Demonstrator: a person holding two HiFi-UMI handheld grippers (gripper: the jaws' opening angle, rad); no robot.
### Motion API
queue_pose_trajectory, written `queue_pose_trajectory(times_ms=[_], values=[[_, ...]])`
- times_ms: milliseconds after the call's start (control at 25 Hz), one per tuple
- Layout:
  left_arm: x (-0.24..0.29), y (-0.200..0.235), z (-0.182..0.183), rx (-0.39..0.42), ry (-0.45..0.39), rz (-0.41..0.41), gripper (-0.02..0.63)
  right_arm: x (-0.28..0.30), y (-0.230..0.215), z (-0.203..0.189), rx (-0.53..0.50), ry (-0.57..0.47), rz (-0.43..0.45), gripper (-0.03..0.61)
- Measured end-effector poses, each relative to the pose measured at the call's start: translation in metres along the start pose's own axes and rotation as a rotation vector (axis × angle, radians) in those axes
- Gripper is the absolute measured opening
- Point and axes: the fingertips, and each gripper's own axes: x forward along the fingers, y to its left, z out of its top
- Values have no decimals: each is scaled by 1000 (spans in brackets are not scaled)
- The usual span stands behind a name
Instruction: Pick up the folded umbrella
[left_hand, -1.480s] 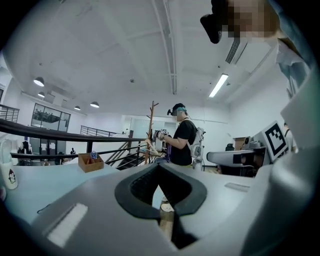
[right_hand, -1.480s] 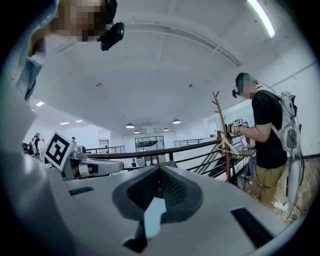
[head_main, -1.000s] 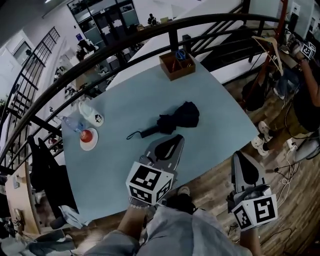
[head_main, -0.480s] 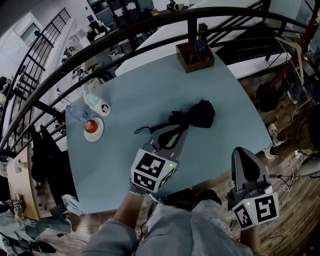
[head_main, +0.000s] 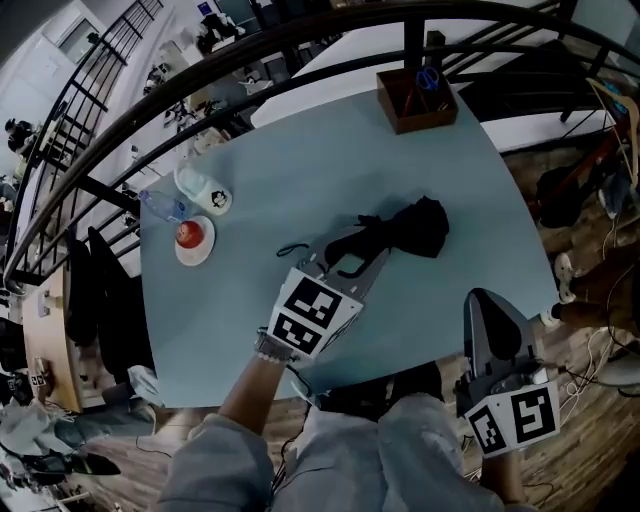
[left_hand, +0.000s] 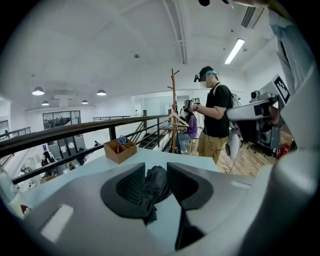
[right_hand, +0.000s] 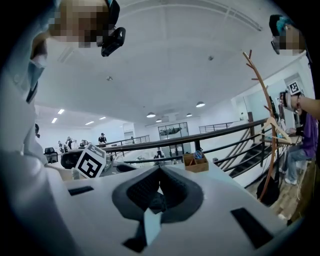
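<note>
Black folded umbrella (head_main: 412, 228) lies on the pale table (head_main: 300, 160) between the left gripper's (left_hand: 156, 174) opening, part-spread jaws, while the right gripper's (right_hand: 159, 171) jaws meet on nothing.

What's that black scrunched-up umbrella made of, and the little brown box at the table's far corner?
The black folded umbrella looks like soft, matte cloth, since it crumples into loose folds. The small brown open box looks like unpainted wood, or perhaps thick card: its walls are flat, stiff and dull.
</note>
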Motion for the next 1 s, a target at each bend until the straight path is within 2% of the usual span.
queue_pose_trajectory(times_ms=[200, 360, 800, 1000], values=[[31, 12, -12, 48, 102, -2, 146, 24, -18, 3, 8, 12, 80, -2], [61, 12, -34, 77, 211, -56, 204, 43, -37, -1, 17, 34, 122, 0], [112, 10, -95, 205, 524, -168, 270, 74, -67, -13, 20, 103, 272, 0], [138, 19, -129, 298, 666, -214, 285, 96, -92, -27, 27, 128, 318, 0]])
